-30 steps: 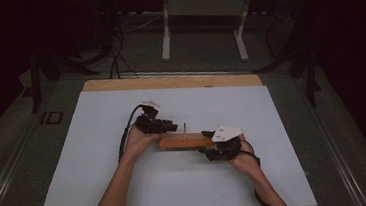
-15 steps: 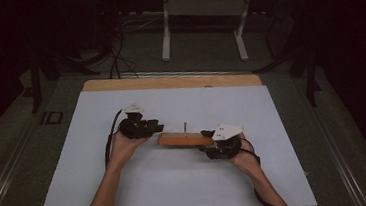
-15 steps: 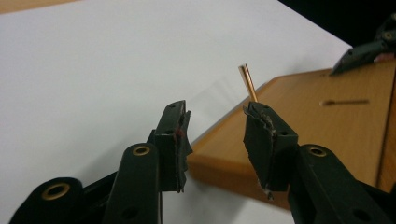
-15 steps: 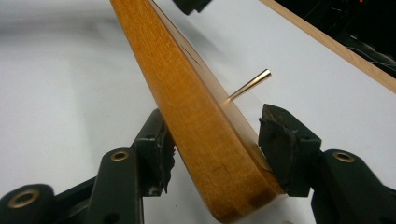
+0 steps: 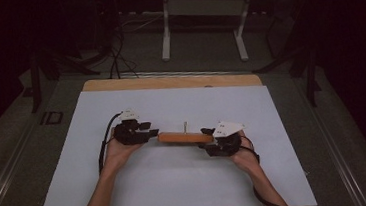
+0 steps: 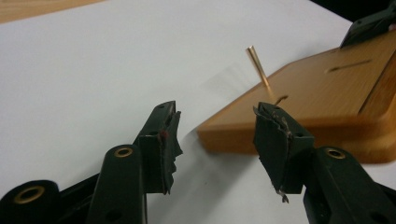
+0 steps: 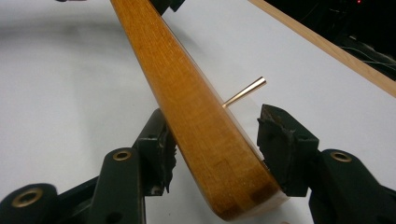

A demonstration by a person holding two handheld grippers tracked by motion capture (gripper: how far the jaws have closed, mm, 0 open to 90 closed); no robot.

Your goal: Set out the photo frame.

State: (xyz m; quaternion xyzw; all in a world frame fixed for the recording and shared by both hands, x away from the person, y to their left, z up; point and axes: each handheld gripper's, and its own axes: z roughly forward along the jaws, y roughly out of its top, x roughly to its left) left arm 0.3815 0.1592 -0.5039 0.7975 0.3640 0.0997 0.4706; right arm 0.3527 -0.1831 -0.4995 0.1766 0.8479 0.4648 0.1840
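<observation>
- On the white worktop (image 5: 178, 183) lies a wooden block (image 5: 184, 137) with a thin pin (image 5: 185, 126) standing up.
- Left gripper (image 5: 146, 131) jaws are spread beside its end.
- Right gripper (image 5: 208, 140) jaws pinch the block.

Near edge: wide bare stretch of white sheet (image 5: 178, 183) between the two forearms, nothing lying there.
Far side: sheet open right up to the wooden table edge (image 5: 169, 80).
Middle: wooden block (image 5: 185, 137) lies across the way between both grippers.
On the block: thin brass pin (image 6: 258, 67) sticks up, leaning.
Left gripper (image 6: 217, 140): jaws spread just short of the block's end.
Right gripper (image 7: 215, 149): block end fills its gap, touching the left jaw.
</observation>
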